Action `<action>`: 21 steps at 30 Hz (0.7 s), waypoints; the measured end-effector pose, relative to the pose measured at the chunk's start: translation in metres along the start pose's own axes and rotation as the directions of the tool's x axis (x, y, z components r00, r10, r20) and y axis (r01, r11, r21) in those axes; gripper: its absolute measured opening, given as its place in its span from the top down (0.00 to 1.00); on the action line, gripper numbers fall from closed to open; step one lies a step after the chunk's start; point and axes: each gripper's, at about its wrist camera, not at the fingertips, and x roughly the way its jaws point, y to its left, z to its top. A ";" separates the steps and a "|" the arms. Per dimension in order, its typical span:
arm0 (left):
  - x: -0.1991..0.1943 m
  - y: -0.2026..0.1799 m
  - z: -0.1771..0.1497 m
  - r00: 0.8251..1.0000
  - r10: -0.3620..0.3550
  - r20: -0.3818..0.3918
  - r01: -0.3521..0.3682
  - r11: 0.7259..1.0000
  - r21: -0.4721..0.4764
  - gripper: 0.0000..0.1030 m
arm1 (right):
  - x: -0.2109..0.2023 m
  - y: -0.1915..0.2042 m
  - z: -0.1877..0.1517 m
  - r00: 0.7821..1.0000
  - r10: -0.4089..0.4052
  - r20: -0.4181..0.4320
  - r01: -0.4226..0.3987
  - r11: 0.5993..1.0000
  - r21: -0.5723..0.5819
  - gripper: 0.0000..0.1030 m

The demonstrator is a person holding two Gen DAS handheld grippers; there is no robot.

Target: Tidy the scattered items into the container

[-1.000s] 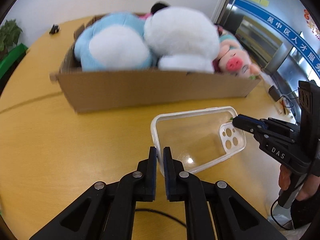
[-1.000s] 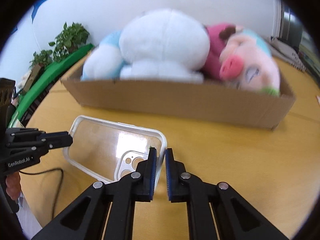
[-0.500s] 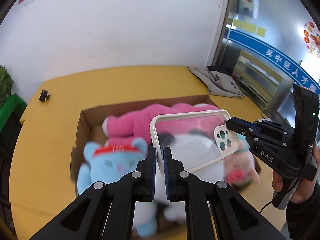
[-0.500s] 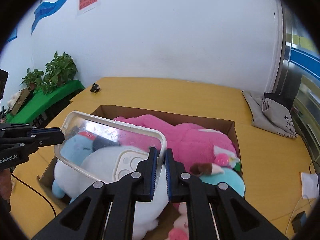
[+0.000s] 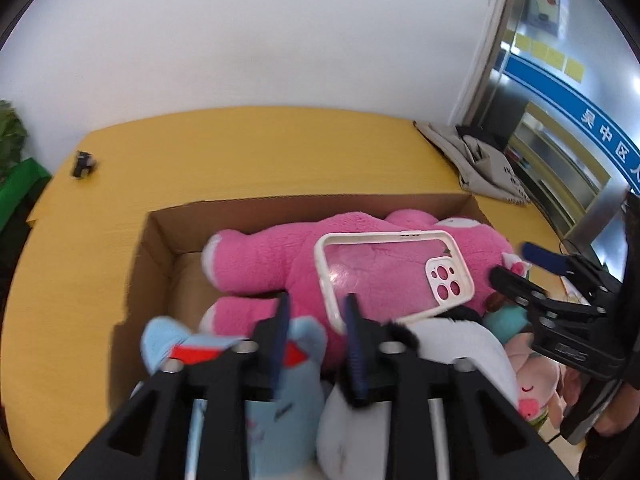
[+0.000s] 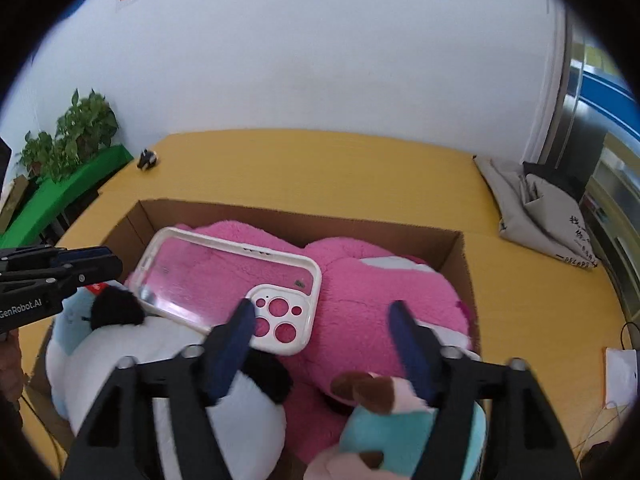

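Note:
A clear phone case [image 5: 394, 276] with a white rim lies on the pink plush [image 5: 260, 264] inside the cardboard box [image 5: 312, 202]. My left gripper [image 5: 316, 320] hovers at the case's near corner. Its jaws are opening, the corner sits loose between them, and no pad presses on it. My right gripper [image 6: 320, 316] is opening too, with the camera end of the case [image 6: 228, 276] loose between its fingers. Each gripper shows in the other's view: the right one [image 5: 516, 266] and the left one [image 6: 108, 264]. White [image 6: 160, 344] and blue [image 5: 288, 392] plush toys fill the box's near side.
The box [image 6: 300, 220] stands on a yellow table [image 5: 260, 148]. A grey bag [image 6: 540, 208] lies at the far right, and a small black object [image 6: 147, 159] sits at the far left edge. Potted plants [image 6: 72, 132] stand beyond the table. A cable and white paper [image 6: 620, 368] lie right.
Both grippers, shut on the phone case, carried it from the table up over the box. Both have now spread their jaws, and the case rests on the pink plush.

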 end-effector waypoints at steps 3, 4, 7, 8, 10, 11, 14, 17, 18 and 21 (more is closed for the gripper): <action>-0.052 -0.012 -0.023 0.993 0.066 0.094 -0.068 0.998 0.009 0.13 | -0.054 -0.005 -0.016 0.997 0.003 0.082 -0.005 1.000 0.021 0.22; -0.070 -0.018 -0.034 0.988 0.090 0.125 -0.091 0.996 0.004 0.05 | -0.071 -0.005 -0.023 0.995 -0.001 0.100 -0.002 1.000 0.025 0.22; -0.117 -0.037 -0.070 0.963 0.164 0.212 -0.160 0.986 -0.038 0.00 | -0.112 0.001 -0.049 0.993 -0.034 0.116 0.030 0.999 0.029 0.22; -0.128 -0.043 -0.082 0.956 0.188 0.224 -0.182 0.982 -0.049 0.00 | -0.123 0.004 -0.060 0.993 -0.042 0.112 0.039 0.999 0.031 0.22; -0.141 -0.055 -0.100 0.954 0.208 0.216 -0.200 0.978 -0.062 0.00 | -0.142 0.008 -0.079 0.993 -0.049 0.112 0.044 0.998 0.043 0.22; -0.146 -0.060 -0.108 0.958 0.204 0.203 -0.195 0.979 -0.065 0.00 | -0.149 0.009 -0.087 0.993 -0.049 0.108 0.044 0.998 0.050 0.22; -0.160 -0.077 -0.134 0.965 0.180 0.190 -0.170 0.983 -0.070 0.00 | -0.164 0.016 -0.110 0.995 -0.049 0.082 0.046 0.998 0.045 0.22; -0.171 -0.088 -0.154 0.967 0.159 0.200 -0.144 0.986 -0.086 0.00 | -0.177 0.021 -0.126 0.996 -0.056 0.068 0.054 0.998 0.023 0.22; -0.173 -0.090 -0.160 0.968 0.154 0.201 -0.137 0.986 -0.094 0.00 | -0.182 0.022 -0.131 0.996 -0.056 0.068 0.054 0.998 0.025 0.22; -0.174 -0.097 -0.170 0.969 0.154 0.194 -0.140 0.986 -0.085 0.00 | -0.192 0.025 -0.144 0.995 -0.069 0.065 0.068 0.997 0.019 0.22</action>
